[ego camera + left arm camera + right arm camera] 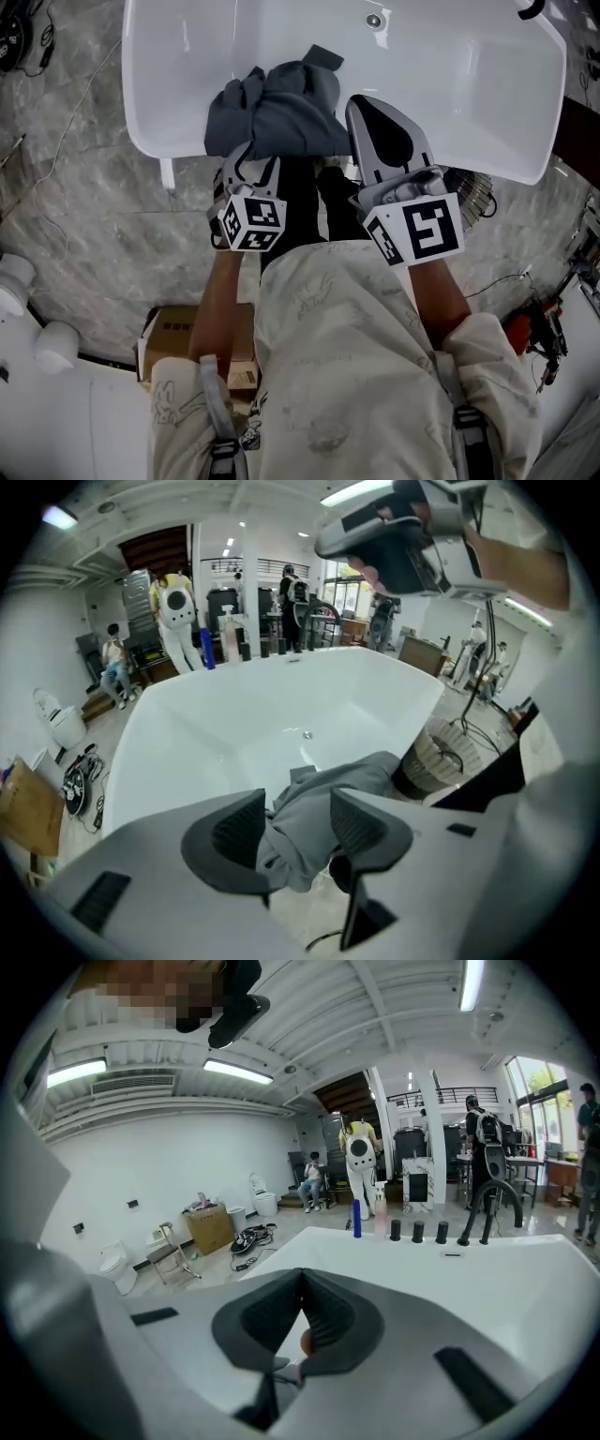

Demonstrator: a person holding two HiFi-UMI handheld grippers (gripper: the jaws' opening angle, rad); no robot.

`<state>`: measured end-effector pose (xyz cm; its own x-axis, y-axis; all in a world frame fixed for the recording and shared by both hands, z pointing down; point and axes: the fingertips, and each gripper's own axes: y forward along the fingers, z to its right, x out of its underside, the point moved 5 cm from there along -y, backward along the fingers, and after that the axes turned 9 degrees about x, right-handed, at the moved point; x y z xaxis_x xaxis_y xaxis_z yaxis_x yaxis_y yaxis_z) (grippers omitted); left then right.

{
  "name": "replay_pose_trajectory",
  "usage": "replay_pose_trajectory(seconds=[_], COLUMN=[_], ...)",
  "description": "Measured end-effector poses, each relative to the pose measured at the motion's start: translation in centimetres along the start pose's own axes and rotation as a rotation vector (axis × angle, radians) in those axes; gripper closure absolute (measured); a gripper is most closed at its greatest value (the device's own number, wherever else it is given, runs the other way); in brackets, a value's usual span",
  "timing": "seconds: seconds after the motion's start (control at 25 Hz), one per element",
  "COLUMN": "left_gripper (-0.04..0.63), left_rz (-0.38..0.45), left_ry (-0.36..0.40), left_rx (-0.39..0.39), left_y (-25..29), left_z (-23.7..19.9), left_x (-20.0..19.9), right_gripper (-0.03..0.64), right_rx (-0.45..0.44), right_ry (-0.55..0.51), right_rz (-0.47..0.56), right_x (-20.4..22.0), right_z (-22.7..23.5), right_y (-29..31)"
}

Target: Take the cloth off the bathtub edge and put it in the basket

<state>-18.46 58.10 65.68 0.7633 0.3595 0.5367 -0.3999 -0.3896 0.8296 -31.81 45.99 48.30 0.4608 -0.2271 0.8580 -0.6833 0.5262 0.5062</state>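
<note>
The white bathtub (450, 84) stands broadside in front of the person, its near rim running left to right just beyond the two tools. The grey cloth (281, 112) is bunched on that rim. Part of it spills into the basin and part hangs over the outer side. Beyond it the basin runs wide and smooth up to the drain (374, 21). The marbled floor (84, 206) lies to the left of the person, with a cardboard box (178, 337) by their left side. A ribbed round basket (473, 197) sits on the floor close against the tub's outer wall, to the person's right.

The left gripper (298, 822) is tipped steeply down at the near edge of the cloth. Its jaws stand apart with a fold of the grey fabric hanging between the two dark pads, which are not clamped on it.

The right gripper (301, 1283) sits just beside the cloth on its right, over the rim, angled only gently downward toward the tub. Its jaws meet at the tips and carry nothing.

Both forearms reach straight forward from cream sleeves, the marker cubes facing up toward the person's head
</note>
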Motion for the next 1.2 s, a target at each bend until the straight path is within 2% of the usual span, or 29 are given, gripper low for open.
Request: replay_pose_trajectory(seconds=[0.16, 0.28, 0.6, 0.76, 0.88, 1.08, 1.2], left_gripper=[0.323, 0.276, 0.259, 0.259, 0.259, 0.261, 0.31], left_rz=[-0.127, -0.231, -0.37, -0.412, -0.433, -0.416, -0.412], left_ry=[0.114, 0.206, 0.343, 0.424, 0.457, 0.504, 0.516], left_rx=[0.085, 0.121, 0.148, 0.132, 0.108, 0.056, 0.056], left_y=[2.9, 5.3, 9.2, 10.5, 11.5, 11.7, 11.2], left_z=[0.6, 0.6, 0.4, 0.2, -0.1, -0.2, 0.0], left_x=[2.3, 4.0, 6.6, 7.0, 7.3, 7.3, 7.1], right_gripper=[0.629, 0.629, 0.629, 0.629, 0.629, 0.629, 0.629], right_rx=[0.025, 0.044, 0.105, 0.138, 0.15, 0.161, 0.167], right_ry=[0.011, 0.022, 0.05, 0.068, 0.078, 0.082, 0.093], right_rz=[-0.015, -0.022, -0.032, -0.031, -0.033, -0.035, -0.025], right_x=[0.7, 1.1, 1.8, 2.1, 2.3, 2.8, 2.7], right_z=[0.1, 0.5, 2.0, 2.9, 3.4, 3.6, 3.9], right_y=[0.3, 0.4, -0.1, -0.4, -0.7, -1.7, -2.3])
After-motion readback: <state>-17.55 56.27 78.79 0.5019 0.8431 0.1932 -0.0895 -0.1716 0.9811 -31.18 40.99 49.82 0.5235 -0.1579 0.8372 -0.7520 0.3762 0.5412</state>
